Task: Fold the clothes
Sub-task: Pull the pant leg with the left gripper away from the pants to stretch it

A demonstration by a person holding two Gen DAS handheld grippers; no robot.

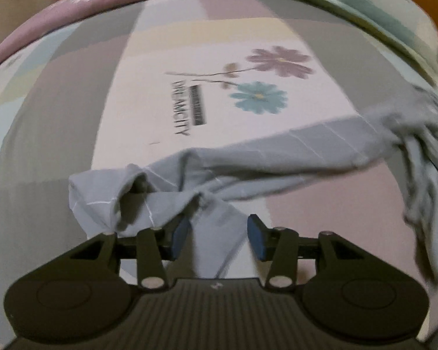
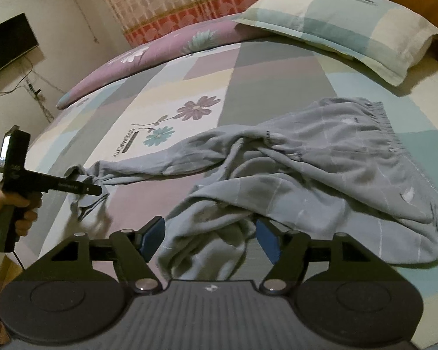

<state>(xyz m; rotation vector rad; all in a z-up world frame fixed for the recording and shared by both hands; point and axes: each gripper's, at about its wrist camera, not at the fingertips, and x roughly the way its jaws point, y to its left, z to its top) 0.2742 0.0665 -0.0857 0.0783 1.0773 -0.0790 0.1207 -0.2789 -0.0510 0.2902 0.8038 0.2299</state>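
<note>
Left wrist view: left gripper [image 1: 218, 240] is sitting with jaws apart, blue pads [image 1: 180, 234] clear of each other, and a grey trouser cuff [image 1: 210, 233] is lying between them; can't tell if either pad is touching cloth. The trousers [image 1: 277, 151] are stretching from the jaws away ahead and to the right, bunching at the right edge of view. Ahead of the jaws the sheet [image 1: 149, 93] is showing a flower print [image 1: 260, 84] and lettering; frame is motion-blurred. Right wrist view: right gripper [image 2: 210, 237] is also sitting wide open, with the crumpled end of the other leg [image 2: 207, 245] lying between the pads, not pinched. The waistband [image 2: 385, 128] is lying ahead-right of it, the pillow [image 2: 335, 20] farther ahead. Far to its left, a hand [image 2: 5, 210] is holding the left gripper [image 2: 97, 190], whose tip is sitting at the cuff of the far leg [image 2: 149, 163]. Trousers are lying rumpled on the bed, unfolded.
</note>
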